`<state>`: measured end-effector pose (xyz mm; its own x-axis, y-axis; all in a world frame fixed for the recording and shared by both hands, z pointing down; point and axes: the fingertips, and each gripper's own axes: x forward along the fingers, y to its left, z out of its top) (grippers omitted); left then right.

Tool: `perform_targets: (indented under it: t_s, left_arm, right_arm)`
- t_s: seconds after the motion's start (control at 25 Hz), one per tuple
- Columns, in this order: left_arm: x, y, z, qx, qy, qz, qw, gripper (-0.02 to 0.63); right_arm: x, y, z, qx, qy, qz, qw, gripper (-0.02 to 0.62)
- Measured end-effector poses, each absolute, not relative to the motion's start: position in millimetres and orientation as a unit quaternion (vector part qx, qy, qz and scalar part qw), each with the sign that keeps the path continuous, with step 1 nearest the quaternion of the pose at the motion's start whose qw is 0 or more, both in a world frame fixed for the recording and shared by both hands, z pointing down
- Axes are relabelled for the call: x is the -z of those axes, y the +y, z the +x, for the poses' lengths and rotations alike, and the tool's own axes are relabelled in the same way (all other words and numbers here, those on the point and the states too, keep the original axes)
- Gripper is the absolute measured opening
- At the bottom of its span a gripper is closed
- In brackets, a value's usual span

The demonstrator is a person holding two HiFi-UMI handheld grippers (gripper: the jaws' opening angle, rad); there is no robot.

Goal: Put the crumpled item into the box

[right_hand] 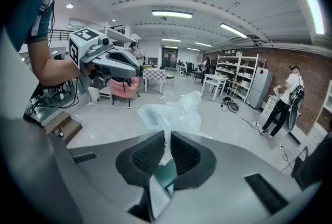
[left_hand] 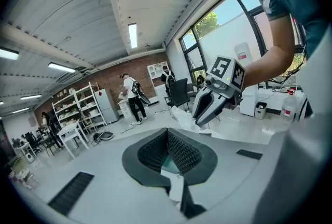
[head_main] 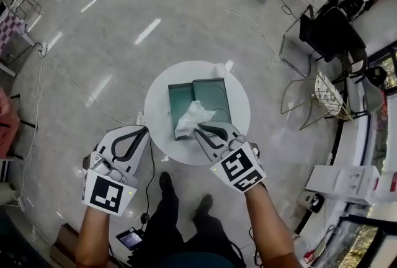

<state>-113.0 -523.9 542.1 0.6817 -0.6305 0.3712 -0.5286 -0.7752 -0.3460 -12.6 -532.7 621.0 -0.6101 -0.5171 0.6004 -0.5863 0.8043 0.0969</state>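
One open box (head_main: 214, 94) under the crumpled item (head_main: 190, 116) pinched by right hand-held gripper (head_main: 200, 131); left hand-held gripper (head_main: 142, 131) closed

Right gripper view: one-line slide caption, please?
Right gripper shut on crumpled white plastic, teal box showing beneath the jaws.

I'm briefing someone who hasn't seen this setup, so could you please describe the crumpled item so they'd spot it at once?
Find the round white table mid-floor; a teal open box lies on it. The crumpled item is the rumpled white wad at the box's near edge, pinched by the right gripper.
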Motion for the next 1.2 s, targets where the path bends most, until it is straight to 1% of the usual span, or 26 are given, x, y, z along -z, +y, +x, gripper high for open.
perform_targets:
  t_s: [0.36,0.6,0.96,1.2]
  left_arm:
    - [-617.7,-558.7,-118.7,0.258,0.306,-0.913,0.074,0.018]
    - [-644.2,-568.6,-127.9,0.264,0.303,-0.914,0.062,0.018]
    - [-667.1,-574.3,-132.8,0.27,0.304,-0.912,0.052,0.018]
    - [-655.6,-572.4,-134.0,0.27,0.308,-0.911,0.057,0.018]
  right_arm:
    - [-729.5,-575.3,-18.0,-0.101,-0.887,0.292,0.344,0.058]
    - [-783.4,-584.3,-22.7,-0.122,-0.877,0.28,0.371,0.058]
    - [-830.3,-592.8,-19.0,-0.136,-0.864,0.276,0.398,0.058]
    - [-826.5,-589.9,-19.6,-0.134,-0.863,0.273,0.403,0.058]
